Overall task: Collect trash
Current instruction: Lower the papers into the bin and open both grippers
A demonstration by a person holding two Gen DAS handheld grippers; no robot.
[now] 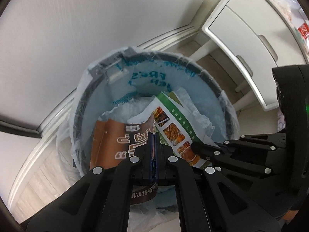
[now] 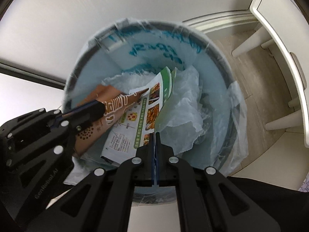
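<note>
so basically the biggest thing in shot is the round trash bin, lined with a pale blue plastic bag folded over the rim so whatever goes in stays bagged. it sits on the floor against the wall, next to a white cabinet on legs. both tools point steeply down into the bin mouth, which makes sense if the plan is to let go low instead of dropping from height. already lying in the bin is some crumpled clear plastic.

the left hand-held gripper is clamped tight on a brown printed sheet, which hangs inside the rim. the right hand-held gripper is pinched on the edge of a green food flyer, also over the bin. i'd guess both just need releasing now.
</note>
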